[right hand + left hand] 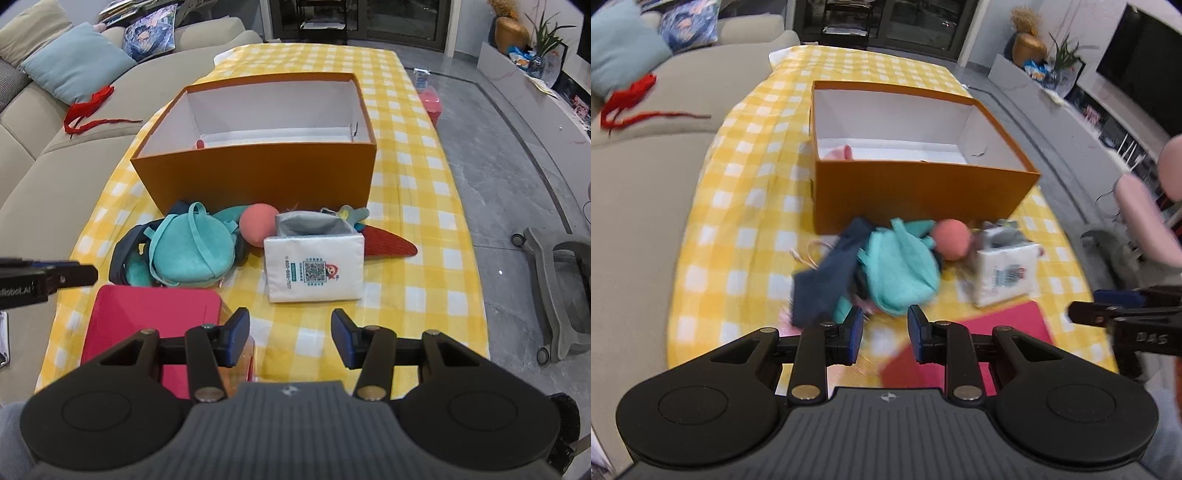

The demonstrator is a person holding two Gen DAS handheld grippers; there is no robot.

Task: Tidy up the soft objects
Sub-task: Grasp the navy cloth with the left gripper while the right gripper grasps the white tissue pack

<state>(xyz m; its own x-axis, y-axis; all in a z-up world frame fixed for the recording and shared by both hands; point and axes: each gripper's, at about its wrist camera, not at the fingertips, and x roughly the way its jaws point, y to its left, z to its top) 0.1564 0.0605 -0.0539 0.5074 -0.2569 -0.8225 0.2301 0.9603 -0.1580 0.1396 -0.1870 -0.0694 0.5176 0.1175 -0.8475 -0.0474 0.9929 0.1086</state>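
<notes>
Hovering empty, the left claw (885, 325) (narrowly parted) and wider right claw (290, 338) — teal pouch (188, 251) straps might snag neighbours.

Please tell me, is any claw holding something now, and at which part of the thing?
Nothing is held. The left claw and the right claw are both open, with nothing between their pads, above the yellow checked tablecloth.

an orange box (258, 162) stands open on the yellow checked tablecloth (413, 295), a bit of pink showing inside. just in front of the orange box lie a teal plush bag (188, 251), a pink ball (258, 225), a white fabric cube (314, 266) and a red felt piece (388, 245). nearer the camera than the box, the right gripper (290, 334) hovers with jaws apart, holding nothing, beside a red lid (147, 314).
</notes>
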